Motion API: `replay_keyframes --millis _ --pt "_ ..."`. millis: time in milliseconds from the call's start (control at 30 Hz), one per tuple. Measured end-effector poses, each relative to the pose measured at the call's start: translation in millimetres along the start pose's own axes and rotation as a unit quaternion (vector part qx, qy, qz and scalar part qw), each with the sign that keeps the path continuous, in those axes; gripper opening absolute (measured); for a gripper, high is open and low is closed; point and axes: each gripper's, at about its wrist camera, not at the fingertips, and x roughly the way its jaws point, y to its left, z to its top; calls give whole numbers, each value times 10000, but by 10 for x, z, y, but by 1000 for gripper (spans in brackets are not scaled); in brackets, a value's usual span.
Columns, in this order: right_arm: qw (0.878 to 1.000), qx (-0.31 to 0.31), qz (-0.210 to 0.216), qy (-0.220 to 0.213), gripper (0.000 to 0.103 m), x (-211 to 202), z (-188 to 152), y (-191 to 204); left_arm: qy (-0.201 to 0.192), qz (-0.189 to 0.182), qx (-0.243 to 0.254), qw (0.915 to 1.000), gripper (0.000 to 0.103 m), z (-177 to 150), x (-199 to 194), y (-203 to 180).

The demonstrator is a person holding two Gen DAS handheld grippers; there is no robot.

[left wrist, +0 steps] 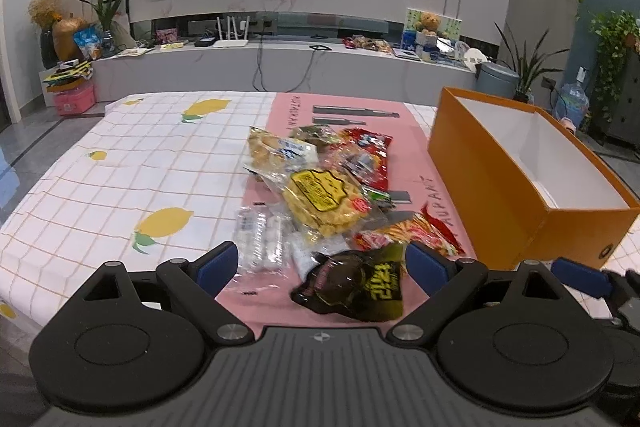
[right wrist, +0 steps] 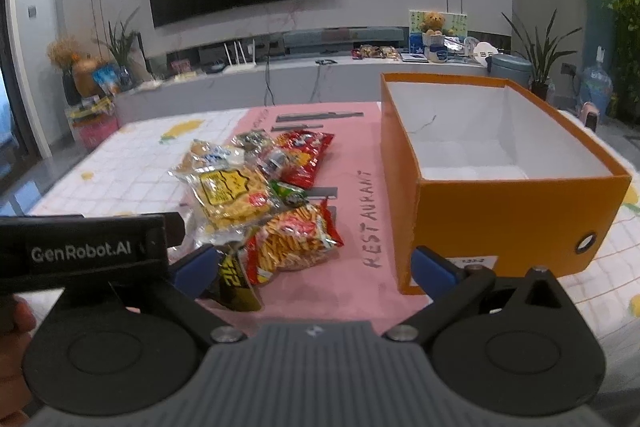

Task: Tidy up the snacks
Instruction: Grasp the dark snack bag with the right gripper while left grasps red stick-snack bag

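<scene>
- Both grippers, left gripper (left wrist: 322,263) and right gripper (right wrist: 316,269), gape empty at frame bottom.
- Orange box (right wrist: 500,211), right of frame, looks stiff, light, empty.
- Snack pile (left wrist: 320,187) sits mid-frame on the table: crinkly, slippery bags, brittle contents; pinch sealed edges.
- Black packet (left wrist: 352,285), lowest, lies between the left gripper's fingers.

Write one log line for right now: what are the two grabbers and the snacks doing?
left gripper: open, over black packet | right gripper: open | snack pile: on pink mat | orange box: empty

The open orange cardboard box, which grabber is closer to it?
Right. The right gripper has one fingertip almost at the open orange cardboard box's near corner; the left gripper sits over the snack pile, further left.
</scene>
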Motion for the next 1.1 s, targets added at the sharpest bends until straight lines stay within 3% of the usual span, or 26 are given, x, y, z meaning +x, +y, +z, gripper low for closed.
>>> replay_keyframes --millis 267,433,533,667,800,900,1100 --pt "9991 18 429 14 100 120 -78 20 18 405 -615 9973 103 150 44 415" --pt "9932 -742 893 75 100 296 -110 218 148 512 -799 9954 103 198 108 605" --pt "9874 -1335 843 -116 98 360 -124 342 196 457 -941 9943 103 205 127 714" --pt "9841 -1325 1132 330 88 631 -75 373 200 498 -1006 9935 103 224 144 794" --pt "9823 -1005 1371 788 62 871 -111 358 226 468 -1043 9932 103 245 173 844" --pt "9795 -1033 1589 676 62 928 -115 416 221 557 -1121 9919 103 248 204 873" --pt "9773 -1399 1445 659 64 1183 -129 637 235 589 -1117 9917 103 253 243 899"
